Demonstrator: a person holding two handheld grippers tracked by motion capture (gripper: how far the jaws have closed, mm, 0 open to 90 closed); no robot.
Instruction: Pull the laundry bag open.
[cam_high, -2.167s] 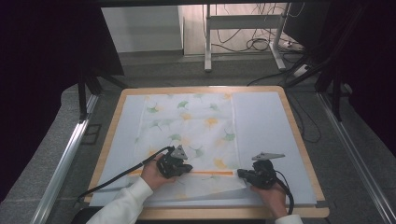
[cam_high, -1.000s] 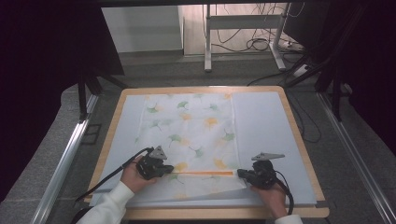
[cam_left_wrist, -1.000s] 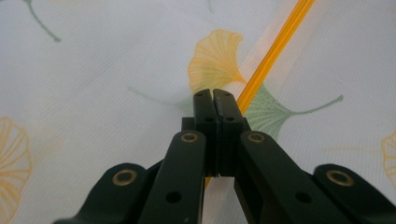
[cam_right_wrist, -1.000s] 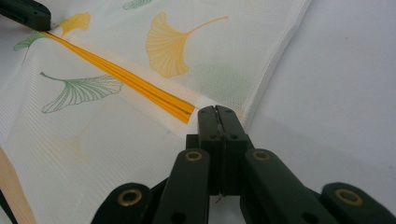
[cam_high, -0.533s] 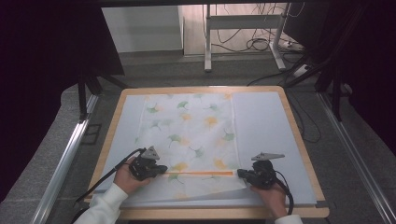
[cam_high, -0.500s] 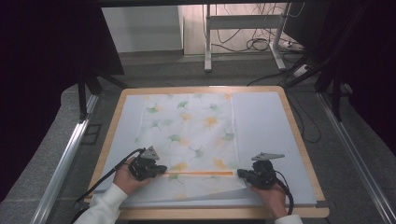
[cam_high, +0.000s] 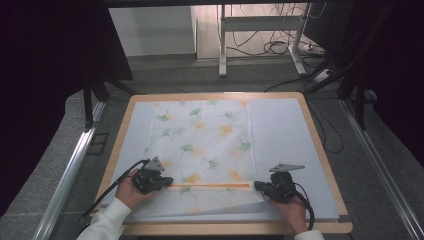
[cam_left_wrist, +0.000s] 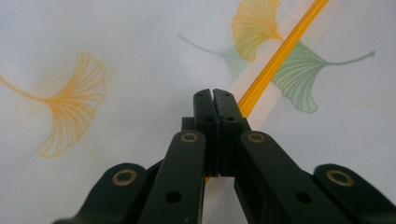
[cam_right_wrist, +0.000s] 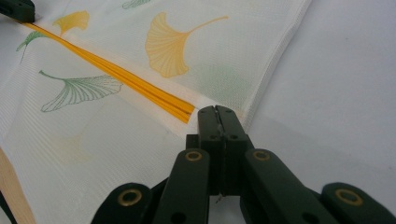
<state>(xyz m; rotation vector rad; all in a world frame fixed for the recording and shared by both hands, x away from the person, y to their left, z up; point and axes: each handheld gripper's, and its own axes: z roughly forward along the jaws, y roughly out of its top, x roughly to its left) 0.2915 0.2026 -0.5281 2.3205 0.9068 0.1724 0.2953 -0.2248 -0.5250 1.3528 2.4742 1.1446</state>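
Leaf-print cloth (cam_high: 202, 140) lies flat on table (cam_high: 320, 150), near edge folded at orange stripe (cam_high: 210, 185); left gripper (cam_high: 159, 181) and right gripper (cam_high: 261, 186) closed, apparently pinching the stripe's ends.

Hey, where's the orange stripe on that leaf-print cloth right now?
In the high view the orange stripe runs across the near part of the leaf-print cloth, stretched between the left gripper and the right gripper.
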